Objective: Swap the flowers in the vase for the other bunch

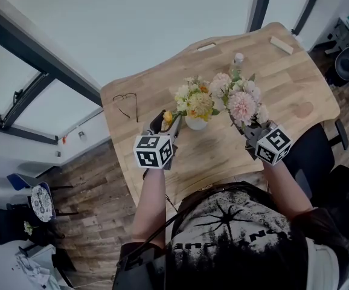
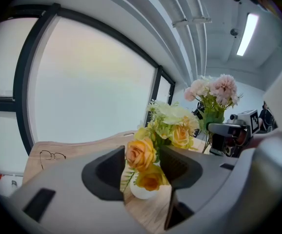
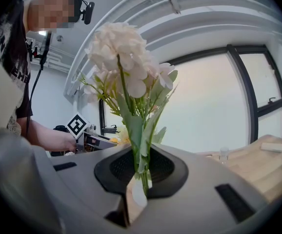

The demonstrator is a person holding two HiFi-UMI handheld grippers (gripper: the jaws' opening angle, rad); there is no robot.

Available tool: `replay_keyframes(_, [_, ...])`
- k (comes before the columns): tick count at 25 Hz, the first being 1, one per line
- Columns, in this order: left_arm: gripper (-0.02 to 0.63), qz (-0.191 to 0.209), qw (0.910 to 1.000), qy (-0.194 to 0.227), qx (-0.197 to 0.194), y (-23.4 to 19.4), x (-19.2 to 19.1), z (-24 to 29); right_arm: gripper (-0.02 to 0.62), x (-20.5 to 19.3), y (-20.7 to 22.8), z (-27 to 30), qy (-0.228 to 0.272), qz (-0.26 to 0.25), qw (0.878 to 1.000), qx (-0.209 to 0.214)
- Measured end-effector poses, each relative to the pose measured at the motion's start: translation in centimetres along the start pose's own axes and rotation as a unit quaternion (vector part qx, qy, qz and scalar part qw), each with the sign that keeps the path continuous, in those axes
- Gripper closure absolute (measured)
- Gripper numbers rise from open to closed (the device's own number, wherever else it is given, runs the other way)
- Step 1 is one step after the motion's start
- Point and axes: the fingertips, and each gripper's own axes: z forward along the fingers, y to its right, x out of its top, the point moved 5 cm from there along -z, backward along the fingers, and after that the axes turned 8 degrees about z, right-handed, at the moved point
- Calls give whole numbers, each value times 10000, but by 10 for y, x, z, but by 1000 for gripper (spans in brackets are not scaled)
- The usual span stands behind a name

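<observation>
Yellow bunch (image 1: 194, 101) is straddled by the released left claw (image 2: 142, 167); pink bunch (image 3: 124, 52) is clenched in the right claw (image 3: 141, 174). Vase (image 1: 195, 124) could be toppled if blooms are dragged sideways.

No lettering is legible anywhere; the shirt (image 1: 235, 234) print is too blurred.

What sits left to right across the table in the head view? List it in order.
glasses → left hand-held gripper → yellow bunch in the white vase → pink bunch, its stems clamped in the right hand-held gripper
</observation>
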Motion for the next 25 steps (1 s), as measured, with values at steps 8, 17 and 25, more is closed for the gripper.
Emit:
replay_keyframes(8, [486,75,9999,65,99,-1,2,-4,555,0,0,0,-33,8,10000,-17])
replay_keyframes(17, [528,-2,9995,311,-32,6,6,-3,555,-2,2,0,-60,14,10000,-8])
replay_keyframes(25, [531,-46,9989,453,-125,10,13,-4,555,-6,4,2,-47,43,10000,36])
